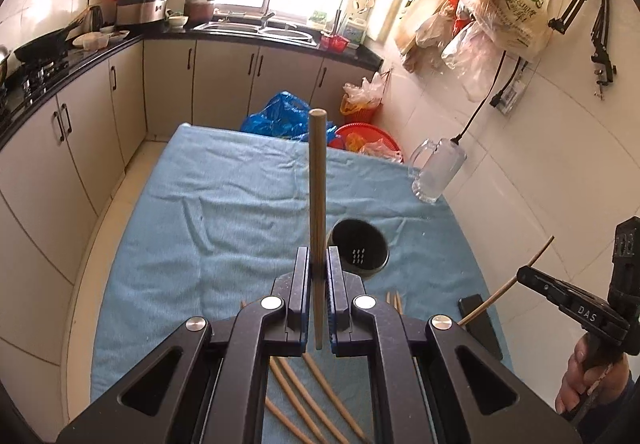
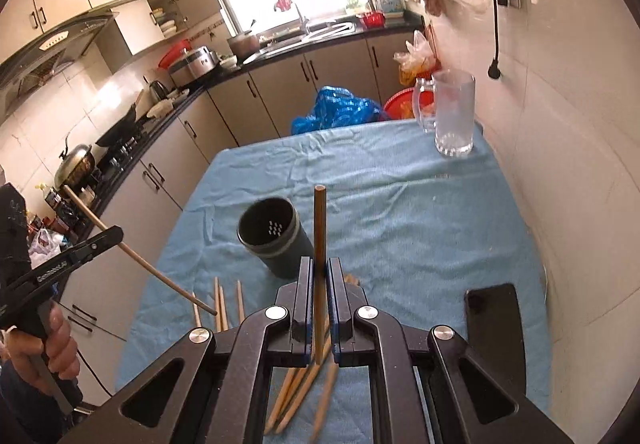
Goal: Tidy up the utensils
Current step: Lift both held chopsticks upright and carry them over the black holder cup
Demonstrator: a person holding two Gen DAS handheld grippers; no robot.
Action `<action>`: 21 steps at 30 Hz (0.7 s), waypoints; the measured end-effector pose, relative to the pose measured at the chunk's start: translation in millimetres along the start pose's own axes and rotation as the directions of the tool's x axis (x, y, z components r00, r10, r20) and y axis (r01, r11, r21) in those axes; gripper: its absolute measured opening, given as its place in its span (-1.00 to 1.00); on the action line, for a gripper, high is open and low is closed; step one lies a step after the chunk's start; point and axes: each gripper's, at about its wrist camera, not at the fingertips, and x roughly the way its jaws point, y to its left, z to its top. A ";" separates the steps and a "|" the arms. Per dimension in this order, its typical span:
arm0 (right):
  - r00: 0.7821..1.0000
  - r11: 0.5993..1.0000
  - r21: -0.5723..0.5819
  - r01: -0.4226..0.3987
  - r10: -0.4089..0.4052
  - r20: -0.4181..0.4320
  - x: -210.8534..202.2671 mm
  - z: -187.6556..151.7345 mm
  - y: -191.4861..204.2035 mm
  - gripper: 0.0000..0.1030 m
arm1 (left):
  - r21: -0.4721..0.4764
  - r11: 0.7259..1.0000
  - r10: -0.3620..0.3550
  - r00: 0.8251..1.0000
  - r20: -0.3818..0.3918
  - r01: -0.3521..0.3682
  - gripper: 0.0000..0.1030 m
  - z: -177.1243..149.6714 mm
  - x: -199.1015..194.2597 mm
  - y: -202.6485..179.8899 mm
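Note:
My left gripper (image 1: 319, 256) is shut on a pale wooden chopstick (image 1: 317, 183) that stands upright between its jaws. My right gripper (image 2: 319, 264) is shut on a darker chopstick (image 2: 319, 228), also upright. Both hang above the blue cloth (image 1: 192, 211), just short of the black utensil holder (image 1: 359, 250) (image 2: 274, 240), which stands open-topped with nothing visible inside. Several loose chopsticks (image 1: 304, 396) (image 2: 296, 392) lie on the cloth under the grippers. Each gripper also shows in the other's view, the right gripper (image 1: 522, 275) and the left gripper (image 2: 116, 234), each held by a hand.
A glass mug (image 2: 452, 111) stands at the table's far right corner by the tiled wall. A black phone (image 2: 496, 324) lies near the right edge. Kitchen cabinets line the left; a blue bag (image 1: 280, 115) and red baskets sit beyond the table's far end.

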 end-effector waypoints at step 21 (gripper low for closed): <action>0.992 0.996 0.047 -0.078 0.073 0.105 3.5 108.7 25.9 -0.87 | 0.022 0.999 -0.045 0.998 0.042 0.044 -0.87 86.3 34.6 -35.0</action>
